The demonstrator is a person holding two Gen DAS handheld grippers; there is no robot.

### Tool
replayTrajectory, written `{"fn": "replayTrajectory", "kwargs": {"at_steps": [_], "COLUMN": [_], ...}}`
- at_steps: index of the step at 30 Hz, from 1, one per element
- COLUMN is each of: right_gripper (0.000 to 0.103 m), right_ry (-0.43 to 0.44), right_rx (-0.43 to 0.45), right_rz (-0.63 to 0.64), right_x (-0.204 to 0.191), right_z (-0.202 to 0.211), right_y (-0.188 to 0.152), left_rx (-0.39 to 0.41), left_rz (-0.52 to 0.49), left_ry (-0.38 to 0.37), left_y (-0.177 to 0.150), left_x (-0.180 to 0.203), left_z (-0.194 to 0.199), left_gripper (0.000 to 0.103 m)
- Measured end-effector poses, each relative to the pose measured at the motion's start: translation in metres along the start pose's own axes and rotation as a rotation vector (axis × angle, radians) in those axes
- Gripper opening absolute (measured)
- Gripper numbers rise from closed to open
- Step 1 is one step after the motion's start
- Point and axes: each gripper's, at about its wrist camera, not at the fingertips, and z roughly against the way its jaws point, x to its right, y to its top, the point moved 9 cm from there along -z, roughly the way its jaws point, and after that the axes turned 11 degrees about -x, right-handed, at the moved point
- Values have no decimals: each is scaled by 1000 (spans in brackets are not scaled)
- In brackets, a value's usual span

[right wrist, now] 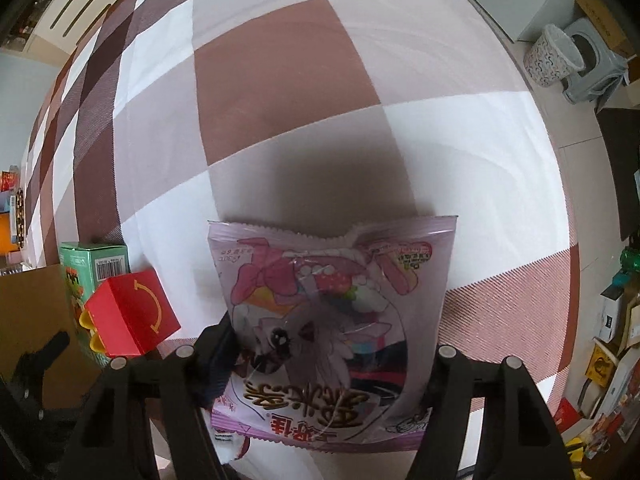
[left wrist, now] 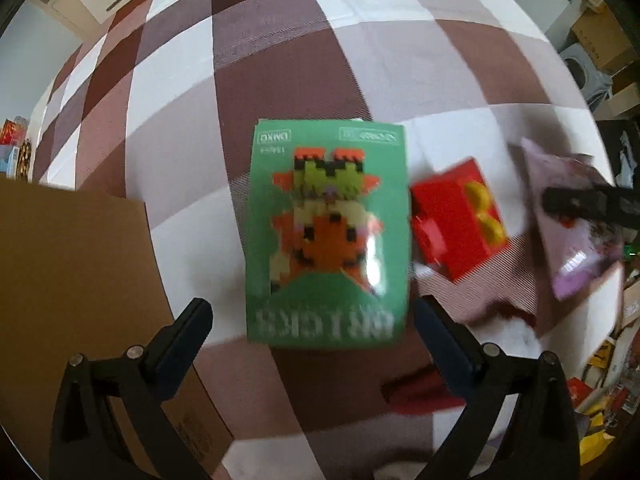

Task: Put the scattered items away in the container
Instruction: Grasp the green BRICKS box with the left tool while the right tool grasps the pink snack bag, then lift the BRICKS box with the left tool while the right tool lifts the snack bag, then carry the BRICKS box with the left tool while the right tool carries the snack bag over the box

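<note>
Green box [left wrist: 328,236] lies between the open left gripper [left wrist: 312,314] fingers, cardboard container [left wrist: 72,280] alongside.

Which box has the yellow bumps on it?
The small red box, lying beside the green box. The yellow bumps stick out of one side. The green box only has a blocky pixel figure printed on it, and the purple thing is a snack bag.

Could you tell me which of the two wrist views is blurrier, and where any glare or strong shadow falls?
Left wrist view: blurrier, the green box smeared, with white glare on its lower right. Right wrist view: sharper; the pink snack bag casts a dark shadow on the checked cloth beyond it.
</note>
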Motion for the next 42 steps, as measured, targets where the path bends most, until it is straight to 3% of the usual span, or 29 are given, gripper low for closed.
{"fn": "replayTrajectory", "kwargs": {"at_steps": [7, 10, 13, 18, 23, 27, 34, 40, 42], "right_gripper": [70, 70, 70, 70, 70, 70, 70, 70, 70], "right_ry": [-7, -10, -16, -29, -38, -39, -39, -61, -65], "right_rx": [-5, -1, 14, 51, 97, 121, 141, 154, 166], "right_rz": [9, 14, 17, 29, 40, 49, 151, 310, 341], "right_x": [-3, -4, -4, -8, -42, -66, -81, -84, -90], "right_z": [-18, -23, -25, -18, -11, 26, 58, 91, 100], "right_y": [-6, -10, -14, -22, -27, -2, -28, -64, -68], "left_rx": [-15, -16, -5, 52, 125, 157, 196, 219, 230], "left_rz": [-14, 8, -3, 17, 14, 48, 116, 226, 237], "left_ry": [-10, -78, -45, -67, -86, -132, -166, -195, -178], "left_y": [24, 21, 18, 6, -14, -30, -80, -112, -117], "left_x": [1, 4, 5, 2, -1, -1, -6, -17, -22], "left_z": [-23, -23, -21, 0, 33, 64, 89, 117, 128], "left_gripper": [101, 80, 80, 80, 80, 80, 80, 80, 80]}}
